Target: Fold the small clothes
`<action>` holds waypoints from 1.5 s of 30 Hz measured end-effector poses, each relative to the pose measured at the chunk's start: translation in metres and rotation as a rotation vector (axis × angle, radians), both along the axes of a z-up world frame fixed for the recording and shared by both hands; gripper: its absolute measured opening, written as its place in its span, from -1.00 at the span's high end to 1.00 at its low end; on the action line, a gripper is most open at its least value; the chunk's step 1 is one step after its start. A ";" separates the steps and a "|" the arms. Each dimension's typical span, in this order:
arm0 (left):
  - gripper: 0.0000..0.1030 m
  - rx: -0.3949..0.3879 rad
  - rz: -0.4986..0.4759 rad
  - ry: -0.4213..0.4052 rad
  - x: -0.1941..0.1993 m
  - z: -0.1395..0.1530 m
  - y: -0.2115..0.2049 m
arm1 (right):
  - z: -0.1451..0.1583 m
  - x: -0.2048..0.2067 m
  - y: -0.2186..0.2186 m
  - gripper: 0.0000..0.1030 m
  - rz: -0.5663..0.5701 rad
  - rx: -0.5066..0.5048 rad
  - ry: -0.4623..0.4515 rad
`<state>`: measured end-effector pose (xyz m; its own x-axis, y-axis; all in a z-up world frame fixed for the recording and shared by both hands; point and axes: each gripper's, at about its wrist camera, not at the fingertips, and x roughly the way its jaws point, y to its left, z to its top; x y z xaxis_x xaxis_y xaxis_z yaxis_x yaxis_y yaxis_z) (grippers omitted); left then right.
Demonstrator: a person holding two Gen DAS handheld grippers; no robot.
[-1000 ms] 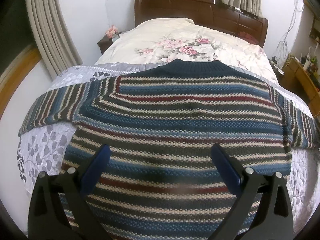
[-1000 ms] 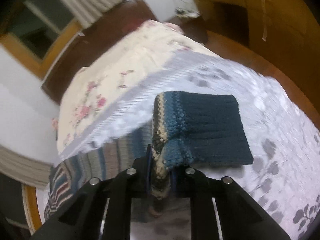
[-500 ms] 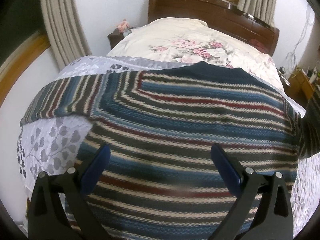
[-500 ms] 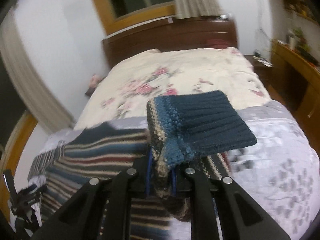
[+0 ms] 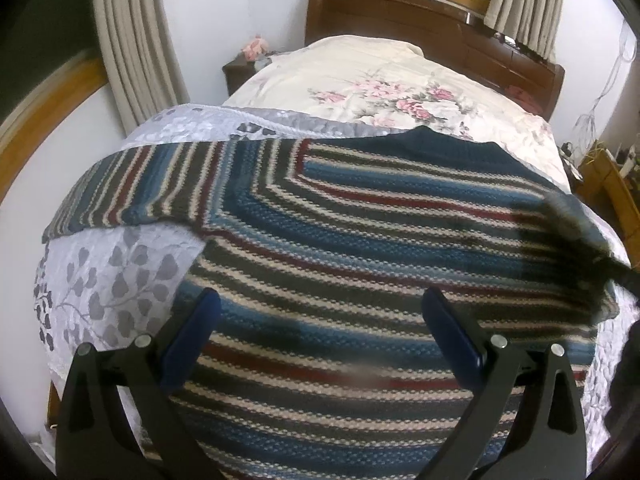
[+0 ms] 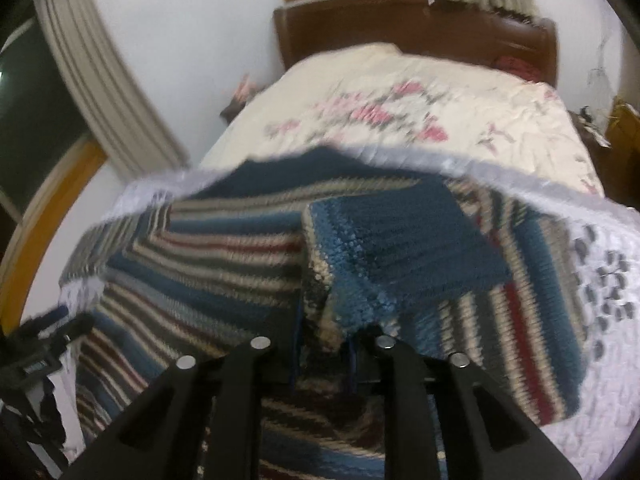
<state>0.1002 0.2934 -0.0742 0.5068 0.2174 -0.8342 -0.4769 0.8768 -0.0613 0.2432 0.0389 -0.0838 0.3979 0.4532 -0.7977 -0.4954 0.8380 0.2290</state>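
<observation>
Right gripper (image 6: 324,354) clamps sweater cuff (image 6: 400,248); left gripper (image 5: 320,320) spread wide, holding nothing

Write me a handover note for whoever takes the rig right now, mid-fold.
Left gripper: jaws open, empty, over the sweater's lower body.
Right gripper: jaws shut on the right sleeve cuff, carried in over the body.
Striped sweater: spread flat on the grey leaf-print bedspread, collar toward the headboard; left sleeve lies outstretched.
Done: right sleeve being folded inward.
Left: lay that sleeve down and release, fold the left sleeve in, then fold the body.
</observation>
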 end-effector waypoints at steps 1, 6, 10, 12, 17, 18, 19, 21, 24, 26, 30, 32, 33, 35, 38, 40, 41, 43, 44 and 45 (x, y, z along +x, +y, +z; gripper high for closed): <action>-0.94 -0.002 -0.006 -0.001 0.002 0.000 -0.002 | -0.008 -0.003 0.004 0.47 0.017 -0.007 0.021; -0.94 -0.036 -0.054 -0.005 0.016 -0.001 -0.018 | -0.009 -0.022 -0.008 0.20 0.049 0.050 0.061; -0.94 -0.114 -0.108 -0.014 0.041 -0.002 -0.040 | 0.012 -0.039 -0.041 0.12 0.033 0.116 0.051; -0.94 -0.156 -0.144 -0.020 0.056 -0.003 -0.053 | 0.020 -0.044 -0.060 0.06 -0.006 0.113 0.029; -0.94 -0.274 -0.255 -0.006 0.110 -0.012 -0.101 | 0.034 -0.049 -0.121 0.01 -0.144 0.122 0.006; -0.94 -0.308 -0.276 0.012 0.124 -0.018 -0.112 | 0.035 -0.049 -0.128 0.01 -0.159 0.126 0.006; -0.94 -0.331 -0.287 0.033 0.136 -0.025 -0.120 | 0.035 -0.052 -0.140 0.00 -0.185 0.130 0.007; -0.94 -0.353 -0.293 0.090 0.157 -0.041 -0.135 | 0.034 -0.056 -0.155 0.00 -0.212 0.131 0.009; -0.91 -0.378 -0.273 0.133 0.172 -0.056 -0.146 | 0.031 -0.063 -0.172 -0.01 -0.243 0.110 0.000; -0.86 -0.367 -0.265 0.125 0.176 -0.056 -0.154 | 0.027 -0.066 -0.176 -0.04 -0.258 0.095 -0.002; 0.30 -0.376 -0.262 0.091 0.178 -0.051 -0.161 | 0.020 -0.067 -0.186 -0.04 -0.286 0.084 0.009; 0.57 -0.378 -0.258 0.071 0.178 -0.045 -0.160 | 0.019 -0.067 -0.186 -0.04 -0.291 0.091 0.014; 0.72 -0.376 -0.264 0.056 0.177 -0.042 -0.160 | 0.019 -0.066 -0.186 -0.04 -0.290 0.098 0.016; 0.77 -0.384 -0.289 -0.002 0.172 -0.030 -0.159 | 0.020 -0.065 -0.180 -0.04 -0.282 0.103 0.015; 0.80 -0.388 -0.300 -0.074 0.165 -0.013 -0.146 | 0.023 -0.060 -0.169 -0.04 -0.262 0.101 0.009; 0.80 -0.392 -0.271 -0.134 0.158 0.000 -0.127 | 0.027 -0.057 -0.163 -0.04 -0.246 0.111 0.005; 0.80 -0.380 -0.265 -0.151 0.156 0.004 -0.120 | 0.028 -0.056 -0.160 -0.04 -0.240 0.118 0.004; 0.80 -0.327 -0.255 -0.178 0.153 0.011 -0.105 | 0.032 -0.050 -0.154 -0.04 -0.224 0.144 0.006; 0.79 -0.322 -0.254 -0.178 0.153 0.011 -0.098 | 0.032 -0.045 -0.150 -0.04 -0.211 0.164 0.012; 0.79 -0.335 -0.260 -0.165 0.155 0.006 -0.091 | 0.032 -0.040 -0.146 -0.04 -0.196 0.188 0.025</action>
